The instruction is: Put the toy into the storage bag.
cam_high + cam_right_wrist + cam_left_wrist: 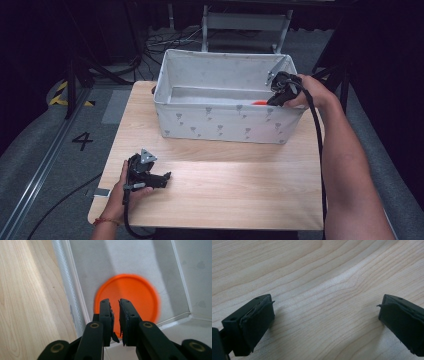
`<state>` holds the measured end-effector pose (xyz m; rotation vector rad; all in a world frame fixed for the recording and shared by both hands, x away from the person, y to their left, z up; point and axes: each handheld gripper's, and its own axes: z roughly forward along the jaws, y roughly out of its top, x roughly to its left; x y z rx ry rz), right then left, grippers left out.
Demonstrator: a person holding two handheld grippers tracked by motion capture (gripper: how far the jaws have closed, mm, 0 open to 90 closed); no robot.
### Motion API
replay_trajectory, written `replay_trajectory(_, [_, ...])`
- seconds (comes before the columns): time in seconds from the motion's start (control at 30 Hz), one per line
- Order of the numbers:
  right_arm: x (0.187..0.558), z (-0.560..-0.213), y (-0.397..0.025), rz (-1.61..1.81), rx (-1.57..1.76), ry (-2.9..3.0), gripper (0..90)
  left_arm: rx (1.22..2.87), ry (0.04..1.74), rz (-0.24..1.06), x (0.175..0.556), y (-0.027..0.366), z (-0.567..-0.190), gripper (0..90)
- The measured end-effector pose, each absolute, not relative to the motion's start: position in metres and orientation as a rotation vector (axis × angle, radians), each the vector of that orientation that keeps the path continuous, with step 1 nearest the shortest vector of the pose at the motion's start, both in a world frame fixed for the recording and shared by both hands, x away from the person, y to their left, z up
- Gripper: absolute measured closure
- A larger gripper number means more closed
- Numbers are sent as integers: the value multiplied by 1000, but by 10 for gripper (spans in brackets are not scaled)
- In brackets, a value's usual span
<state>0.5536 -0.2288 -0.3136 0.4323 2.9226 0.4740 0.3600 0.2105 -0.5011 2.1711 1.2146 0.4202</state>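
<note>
Table: a light wooden table (pixel 225 185) takes up the centre of the high view, its near half bare
Fabric bin: a white bin (pixel 220 122) with a small grey print stands on the far half of the table, upper centre of the frame, open at the top
Orange disc: a flat round orange disc (pixel 130 296) lies in the bin close to a corner and the near wall; in the high view a sliver of it (pixel 259 103) shows just over the bin's front rim, right of centre
Right gripper: the right gripper (pixel 115 315) is held over the bin's right end, at the upper right of the high view (pixel 280 92); its jaws stand narrow, with a thin slit between them, pointing down at the disc, and whether they pinch its rim cannot be told
Left gripper: the left gripper (pixel 150 175) rests low on the table at the lower left of the high view, in the person's left hand (pixel 125 192); in its own view (pixel 324 322) the jaws are spread wide over bare wood, nothing between them
Floor: grey floor with a painted "4" (pixel 82 141) at the left edge of the high view
</note>
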Motion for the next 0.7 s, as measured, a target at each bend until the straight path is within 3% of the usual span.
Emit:
replay_trajectory(0.37, [550, -310, -239, 603, 496, 2833, 696, 2172, 1215, 420, 360, 210, -501, 6])
replay_trajectory(0.7, [541, -299, -246, 730, 604, 2656, 448, 2175, 1215, 418, 360, 211, -501, 5])
